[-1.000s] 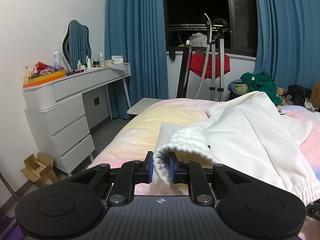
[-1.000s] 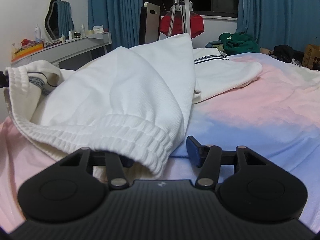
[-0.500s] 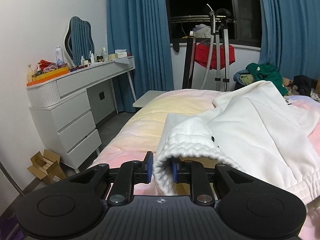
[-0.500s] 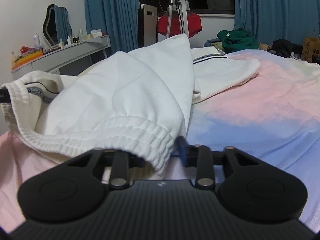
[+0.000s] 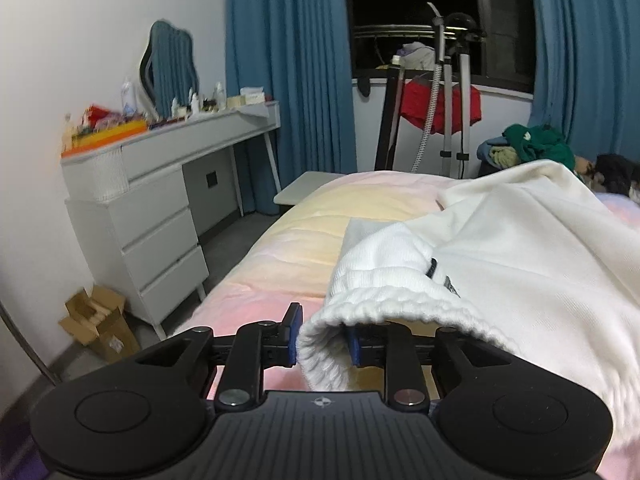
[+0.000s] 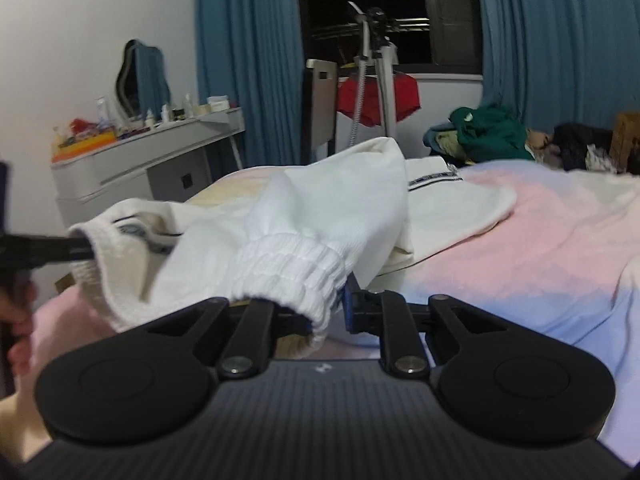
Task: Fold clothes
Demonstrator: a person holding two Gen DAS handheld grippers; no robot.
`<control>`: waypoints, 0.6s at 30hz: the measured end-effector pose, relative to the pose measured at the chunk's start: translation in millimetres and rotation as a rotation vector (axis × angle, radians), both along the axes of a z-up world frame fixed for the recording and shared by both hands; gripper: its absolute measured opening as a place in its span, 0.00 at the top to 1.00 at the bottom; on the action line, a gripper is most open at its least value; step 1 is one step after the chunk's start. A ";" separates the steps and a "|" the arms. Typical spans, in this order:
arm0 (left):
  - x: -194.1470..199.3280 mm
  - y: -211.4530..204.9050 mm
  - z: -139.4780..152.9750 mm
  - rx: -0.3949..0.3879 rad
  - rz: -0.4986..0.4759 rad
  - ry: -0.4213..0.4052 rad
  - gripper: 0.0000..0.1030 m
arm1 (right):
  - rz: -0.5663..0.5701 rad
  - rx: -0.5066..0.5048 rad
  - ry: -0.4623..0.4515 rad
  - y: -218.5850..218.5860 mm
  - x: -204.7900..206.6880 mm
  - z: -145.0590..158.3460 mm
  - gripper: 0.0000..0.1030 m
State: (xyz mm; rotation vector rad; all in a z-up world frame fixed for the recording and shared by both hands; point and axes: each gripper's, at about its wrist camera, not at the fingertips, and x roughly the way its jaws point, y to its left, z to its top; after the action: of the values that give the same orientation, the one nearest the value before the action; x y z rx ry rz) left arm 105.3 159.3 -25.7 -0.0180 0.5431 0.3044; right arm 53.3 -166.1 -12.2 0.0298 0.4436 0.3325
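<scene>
Both grippers, left and right, clamped the white ribbed-hem sweatshirt as you raised it off the pastel quilted bed, ready to fold.

1 white ribbed-hem sweatshirt between the jaws | 2 black grippers | 3 grey dresser drawers off left | 1 wavy mirror

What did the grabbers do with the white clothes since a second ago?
The right gripper, open a second ago, closed on the white garment's ribbed hem and lifted it off the bed. The left gripper stayed clamped on the hem's other end, rising too.
</scene>
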 end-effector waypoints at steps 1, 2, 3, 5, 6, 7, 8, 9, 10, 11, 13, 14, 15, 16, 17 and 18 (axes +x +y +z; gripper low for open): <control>-0.6 4.0 0.8 -0.020 0.009 0.002 0.75 | 0.021 -0.014 0.027 1.8 -5.9 -0.7 0.83; -1.4 8.4 1.5 -0.039 0.018 0.005 0.75 | 0.045 -0.024 0.066 4.5 -9.5 -4.9 0.83; -2.3 13.4 2.2 -0.057 0.028 0.008 0.75 | 0.071 -0.032 0.111 7.7 -11.8 -10.7 0.83; -4.1 23.3 3.4 -0.089 0.047 0.015 0.75 | 0.121 -0.048 0.196 14.7 -13.5 -22.2 0.83; -5.2 27.8 4.0 -0.100 0.054 0.018 0.75 | 0.139 -0.066 0.226 18.8 -13.9 -26.6 0.83; -6.4 31.9 4.5 -0.111 0.060 0.021 0.75 | 0.156 -0.083 0.256 22.8 -14.3 -31.0 0.83; -7.6 35.6 4.8 -0.122 0.064 0.023 0.75 | 0.174 -0.101 0.286 26.8 -14.7 -35.4 0.82; -8.8 38.4 5.0 -0.131 0.065 0.024 0.75 | 0.180 -0.112 0.291 28.3 -15.3 -35.9 0.82; -10.0 40.7 5.1 -0.140 0.066 0.023 0.75 | 0.183 -0.103 0.284 26.8 -15.3 -33.3 0.82; -10.9 42.4 5.4 -0.148 0.065 0.020 0.75 | 0.187 -0.087 0.277 24.4 -14.9 -30.3 0.82; -11.7 43.1 6.3 -0.161 0.057 0.005 0.81 | 0.187 -0.056 0.271 19.4 -13.5 -26.5 0.82; -11.4 43.5 7.6 -0.170 0.049 -0.007 0.83 | 0.188 -0.045 0.273 17.4 -12.1 -26.3 0.82; -10.0 44.6 10.1 -0.181 0.040 -0.022 0.85 | 0.190 -0.041 0.275 17.9 -12.4 -27.9 0.82; -7.4 46.3 13.8 -0.186 0.034 -0.036 0.88 | 0.194 -0.038 0.277 19.5 -13.6 -30.1 0.82; -4.9 48.0 17.6 -0.191 0.028 -0.050 0.89 | 0.197 -0.036 0.278 21.1 -14.8 -32.3 0.82; -2.1 50.5 22.7 -0.192 0.026 -0.066 0.90 | 0.206 -0.018 0.281 23.2 -16.1 -32.9 0.82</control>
State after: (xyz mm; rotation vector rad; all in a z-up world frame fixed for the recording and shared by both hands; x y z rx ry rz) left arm 103.2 209.8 -3.0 -0.2203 0.5050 0.2755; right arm 37.2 -142.9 -45.1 0.0130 0.7302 0.5303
